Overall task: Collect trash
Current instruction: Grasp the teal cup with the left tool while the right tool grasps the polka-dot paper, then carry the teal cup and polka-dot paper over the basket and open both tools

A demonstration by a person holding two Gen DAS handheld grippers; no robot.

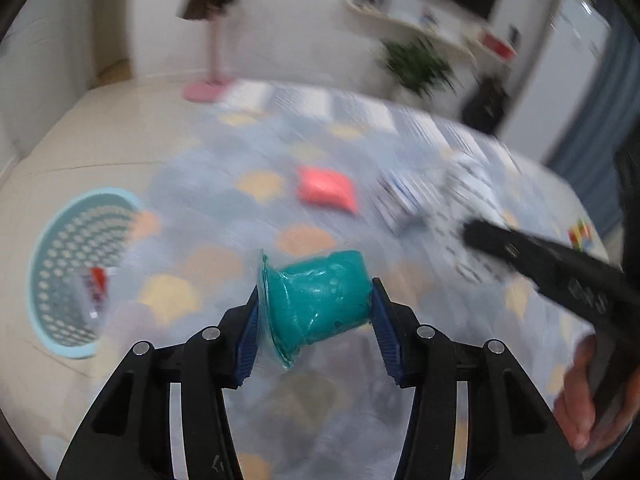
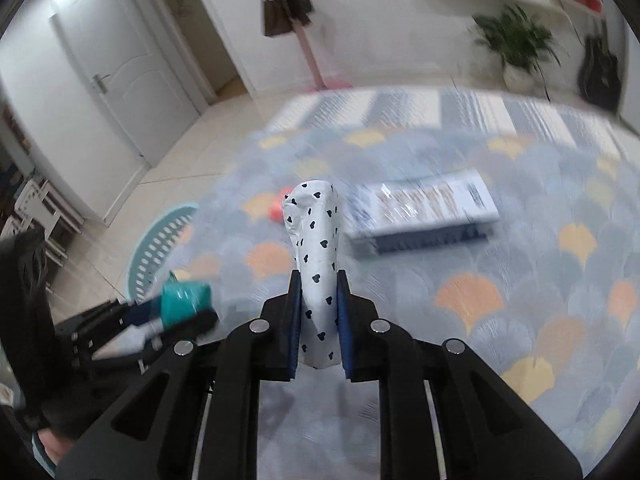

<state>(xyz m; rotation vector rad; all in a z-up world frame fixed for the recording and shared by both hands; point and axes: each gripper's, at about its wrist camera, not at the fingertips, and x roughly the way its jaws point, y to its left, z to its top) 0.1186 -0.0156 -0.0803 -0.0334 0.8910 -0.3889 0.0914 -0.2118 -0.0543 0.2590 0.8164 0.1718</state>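
Your left gripper [image 1: 316,312] is squeezed shut on a squashed teal cup [image 1: 320,300], one pad on its wide rim and one on its bottom. Your right gripper [image 2: 317,312] is pinched tight on a white wrapper with little black hearts [image 2: 314,248], which sticks up past the pads. Both are up in the air over the patterned rug [image 1: 224,184]. I think the job now is to carry them to the light blue basket [image 1: 44,320], which sits low on the left at the edge of the rug and has a bit of red and white trash in it. Bring each piece right over the middle of the basket before you let go, one at a time, so your two grippers do not bump. Keep the cup squeezed; it looks thin and could slip. There is lots of open floor between you and the basket. A pink packet [image 1: 326,190] and a flat printed pack [image 2: 424,210] lie farther out on the rug, well away from your path, so you can swing left freely
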